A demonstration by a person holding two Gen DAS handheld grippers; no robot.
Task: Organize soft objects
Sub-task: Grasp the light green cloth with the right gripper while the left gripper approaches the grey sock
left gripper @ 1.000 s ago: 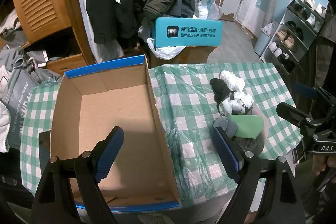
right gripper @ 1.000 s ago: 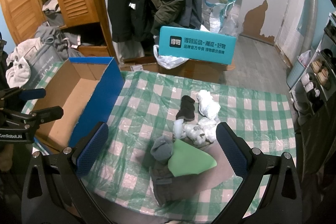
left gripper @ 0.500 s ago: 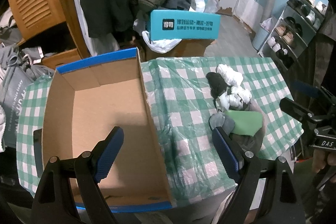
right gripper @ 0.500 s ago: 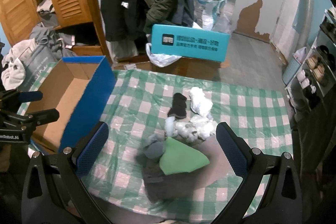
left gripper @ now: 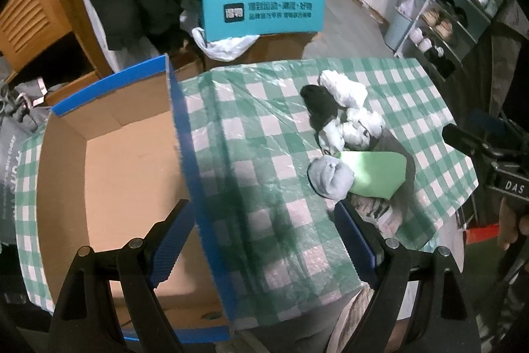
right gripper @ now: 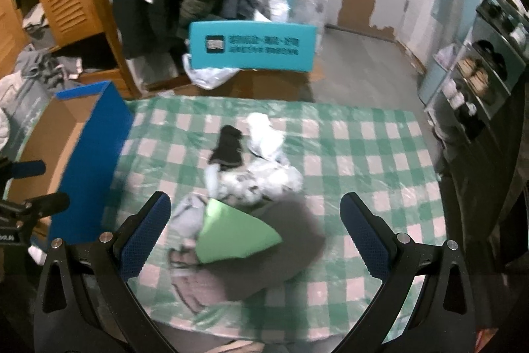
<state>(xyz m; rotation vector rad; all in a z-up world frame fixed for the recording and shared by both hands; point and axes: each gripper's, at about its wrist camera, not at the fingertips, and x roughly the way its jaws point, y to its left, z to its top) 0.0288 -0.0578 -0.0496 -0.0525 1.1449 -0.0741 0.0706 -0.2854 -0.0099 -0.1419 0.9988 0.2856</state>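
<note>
Both sets of tongs are hanging apart and carrying nothing: the left tongs (left gripper: 261, 240) are hovering over the right-hand wall of the cardboard box (left gripper: 115, 161), and the right tongs (right gripper: 254, 230) are hovering above the heap of soft things.

The heap is lying on the green-checked counter (left gripper: 264, 134), well to the right of the box. In it a black sock (right gripper: 227, 148) is lying beside a bundle of white socks (right gripper: 264, 134), a patterned white bundle (right gripper: 261, 184) is sitting nearer the camera, a rolled grey sock (left gripper: 330, 176) is touching a folded green cloth (right gripper: 231, 234), and a dark grey garment (right gripper: 264, 257) is spreading underneath them.

Everything here is looking light, limp and squashable, so nothing should be breaking; the likelier trouble is a pinch dragging a neighbour along, or a flat piece sliding on the shiny plastic cover. The rolled socks are offering the best hold across their bulk, while the green cloth is probably best taken at its folded edge.

The box is standing open with blue rims, and its floor is showing bare cardboard with nothing inside. A teal box (right gripper: 251, 45) is sitting beyond the counter, shut as far as can be seen
</note>
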